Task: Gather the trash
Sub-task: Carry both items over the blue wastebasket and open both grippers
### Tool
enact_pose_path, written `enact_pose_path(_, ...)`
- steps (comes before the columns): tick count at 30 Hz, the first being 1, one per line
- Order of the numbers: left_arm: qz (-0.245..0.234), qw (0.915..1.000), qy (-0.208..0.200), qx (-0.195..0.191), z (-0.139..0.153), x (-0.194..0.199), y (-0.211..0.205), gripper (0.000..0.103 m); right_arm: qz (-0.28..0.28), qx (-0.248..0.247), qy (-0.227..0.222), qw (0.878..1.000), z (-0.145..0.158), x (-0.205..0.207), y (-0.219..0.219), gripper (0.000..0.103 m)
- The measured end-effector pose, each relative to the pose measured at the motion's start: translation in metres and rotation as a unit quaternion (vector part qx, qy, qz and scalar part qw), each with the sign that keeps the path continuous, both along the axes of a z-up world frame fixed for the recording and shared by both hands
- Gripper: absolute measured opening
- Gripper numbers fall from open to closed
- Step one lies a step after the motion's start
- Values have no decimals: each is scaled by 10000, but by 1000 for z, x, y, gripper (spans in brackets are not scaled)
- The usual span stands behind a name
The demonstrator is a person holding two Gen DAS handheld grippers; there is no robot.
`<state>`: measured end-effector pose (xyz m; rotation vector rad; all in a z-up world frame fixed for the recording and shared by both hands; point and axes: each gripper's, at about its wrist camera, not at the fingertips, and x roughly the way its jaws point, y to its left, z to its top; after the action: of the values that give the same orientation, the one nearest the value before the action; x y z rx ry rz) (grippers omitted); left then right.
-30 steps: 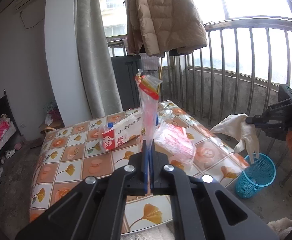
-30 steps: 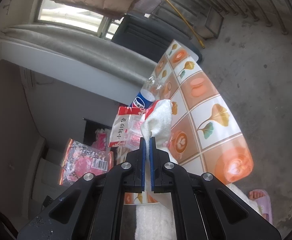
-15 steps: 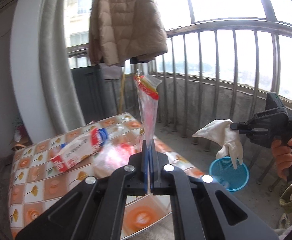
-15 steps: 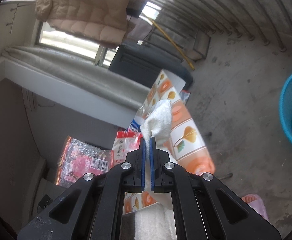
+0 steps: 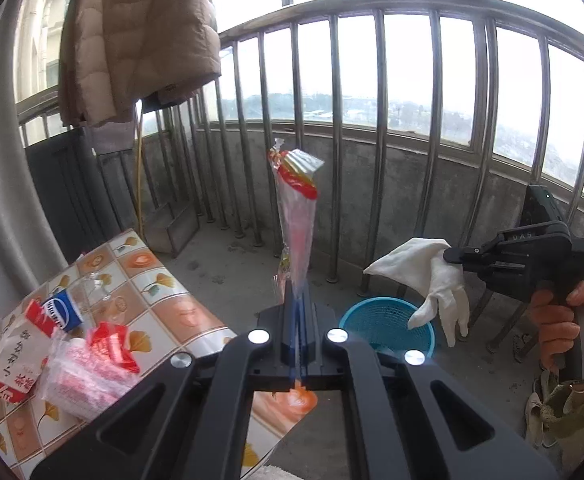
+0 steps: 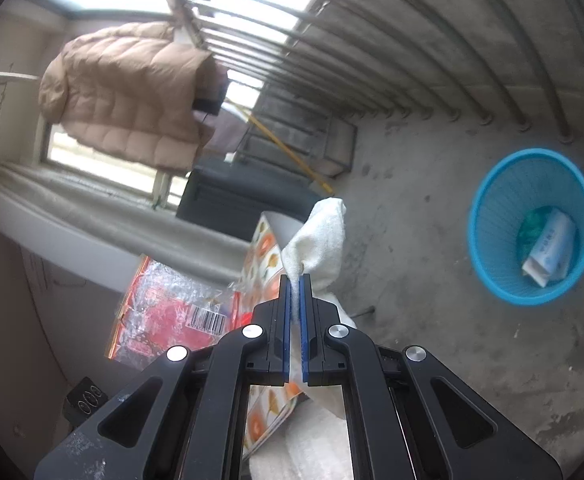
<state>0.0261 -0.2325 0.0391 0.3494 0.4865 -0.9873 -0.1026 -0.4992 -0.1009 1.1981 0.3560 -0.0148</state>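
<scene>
My left gripper (image 5: 299,304) is shut on a clear plastic wrapper with red print (image 5: 295,216), held upright in the air past the table edge. My right gripper (image 6: 295,280) is shut on a white cloth glove (image 6: 320,236); in the left wrist view this gripper (image 5: 450,255) holds the glove (image 5: 428,276) just above a blue mesh bin (image 5: 388,326). The bin (image 6: 532,228) stands on the concrete floor with a white packet and green trash inside. The same wrapper (image 6: 171,308) shows at left in the right wrist view.
A table with a tile-pattern cloth (image 5: 171,300) holds a red-and-white packet (image 5: 15,364), a clear wrapper with red print (image 5: 87,364) and a plastic bottle with blue label (image 5: 71,304). Metal railing (image 5: 372,160) rings the balcony. A tan jacket (image 5: 131,40) hangs above.
Both grippers have swung right, away from the table toward the blue bin. The bin has come fully into the right wrist view. Both still hold their items.
</scene>
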Motion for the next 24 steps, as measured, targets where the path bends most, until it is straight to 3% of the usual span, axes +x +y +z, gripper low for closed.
enact_pose_path(15,-622,9928,723,722,-58,7,-104,1,-999,92,965,9903,-55,-33,-52,3)
enact_pose_path(24,-784,9748,1729,1173,-112,21,-167,1,-1391,208,1688,9756,-96,-33,-74,3)
